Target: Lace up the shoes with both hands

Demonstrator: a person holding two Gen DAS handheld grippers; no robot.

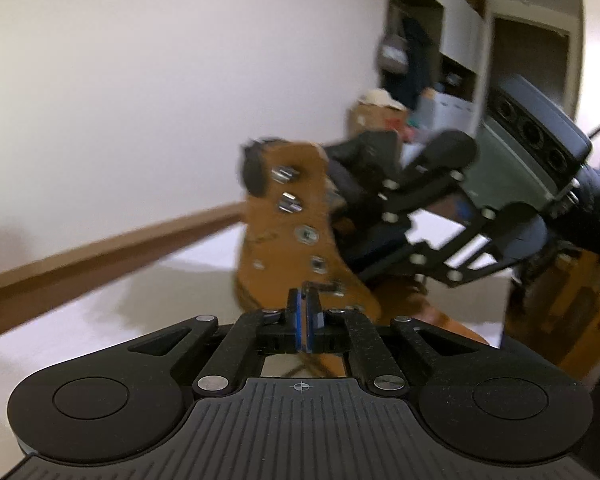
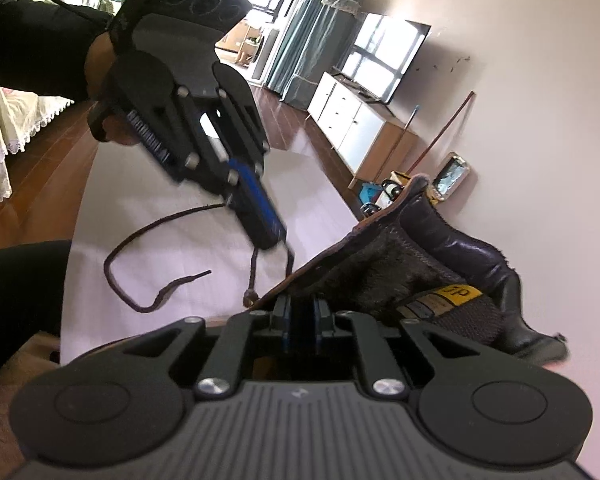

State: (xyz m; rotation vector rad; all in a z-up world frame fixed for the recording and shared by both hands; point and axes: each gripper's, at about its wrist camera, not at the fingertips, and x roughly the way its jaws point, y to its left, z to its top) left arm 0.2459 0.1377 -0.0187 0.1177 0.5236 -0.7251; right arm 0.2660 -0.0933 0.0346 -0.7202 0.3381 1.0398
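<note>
Lace loose, right view only

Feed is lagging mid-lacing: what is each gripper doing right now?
Left gripper: closed, apparently pinching the lace.
Right gripper: jaws slightly apart at the boot opening; whether it grips cannot be told.

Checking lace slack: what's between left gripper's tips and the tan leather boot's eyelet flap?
Strands of thin dark brown shoelace hang from the left gripper to the tan leather boot flap; right wrist view.
</note>
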